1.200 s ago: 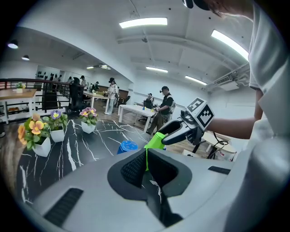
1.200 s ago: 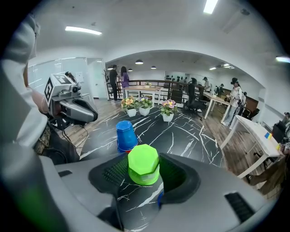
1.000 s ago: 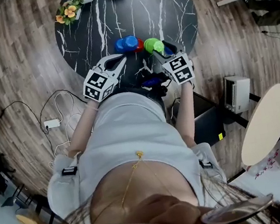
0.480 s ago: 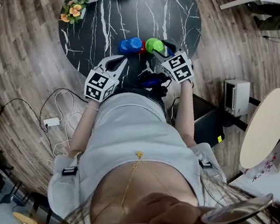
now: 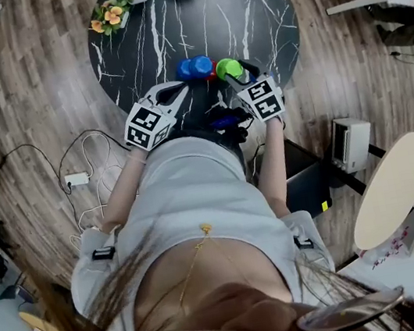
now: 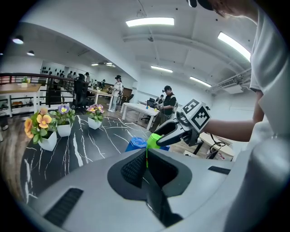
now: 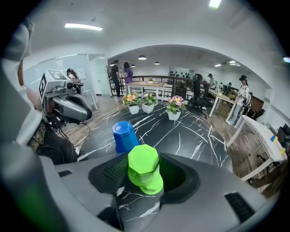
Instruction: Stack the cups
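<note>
- The right gripper (image 7: 145, 177) is clamped on the green cup (image 7: 143, 163). Its pads press on opposite sides of the cup, which is upside down, so the grip sits on the tapered wall and leaves the open mouth facing down, ready to go over another cup.
- We judge the cup is being carried rather than resting. The gripper views don't clearly show whether its rim is off the table (image 5: 243, 11).
- The left gripper (image 6: 146, 156) has its jaws pressed together with nothing between them. It hangs at the near table edge, seemingly kept back to leave its partner room.
- The blue cup (image 7: 123, 135) stands mouth-down on the marble top just beyond the green one, which makes it the likely base for the stack.
- A red cup (image 5: 208, 66) shows as a sliver between the blue and green cups in the head view. It is too small to say how it stands.
- The flower pots (image 5: 111, 15) line the far rim, well apart from the work.
</note>
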Demonstrator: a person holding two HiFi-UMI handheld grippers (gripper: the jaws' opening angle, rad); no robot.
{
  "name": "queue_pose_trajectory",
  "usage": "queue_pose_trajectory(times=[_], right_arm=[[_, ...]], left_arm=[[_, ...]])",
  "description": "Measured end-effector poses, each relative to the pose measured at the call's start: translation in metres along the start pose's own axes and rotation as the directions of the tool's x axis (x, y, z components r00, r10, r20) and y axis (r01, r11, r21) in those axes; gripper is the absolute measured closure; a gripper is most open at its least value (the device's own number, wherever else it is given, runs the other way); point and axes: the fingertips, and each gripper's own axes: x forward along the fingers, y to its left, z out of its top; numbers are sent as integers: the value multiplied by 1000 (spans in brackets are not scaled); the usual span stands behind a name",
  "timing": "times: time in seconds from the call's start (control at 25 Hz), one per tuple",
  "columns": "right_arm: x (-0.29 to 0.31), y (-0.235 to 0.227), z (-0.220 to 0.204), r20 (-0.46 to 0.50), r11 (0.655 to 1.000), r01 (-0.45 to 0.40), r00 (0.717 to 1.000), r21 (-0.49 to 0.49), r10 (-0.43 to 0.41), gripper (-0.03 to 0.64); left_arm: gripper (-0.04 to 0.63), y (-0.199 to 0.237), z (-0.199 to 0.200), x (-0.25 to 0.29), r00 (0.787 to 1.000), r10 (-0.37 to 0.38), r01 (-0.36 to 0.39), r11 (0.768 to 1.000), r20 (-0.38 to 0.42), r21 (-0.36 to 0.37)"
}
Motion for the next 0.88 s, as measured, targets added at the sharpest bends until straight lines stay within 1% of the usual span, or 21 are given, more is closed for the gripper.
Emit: queue_pose_trajectory(times=[0.56,0.72,0.88], right_arm=[[4,3,1,3,1000,3,1000,-15,-3,391],[5,6,2,8,1000,-9,1000,-21,9,359],[0,6,7,35,1000,-16,999,-12,16,347]], left_arm=[[561,6,1,2,1000,-2,2,1000,1,-2],[561,6,1,4,1000,-7,7,1000,-3,0],[561,5,3,5,1000,-12,12,1000,-5,3]])
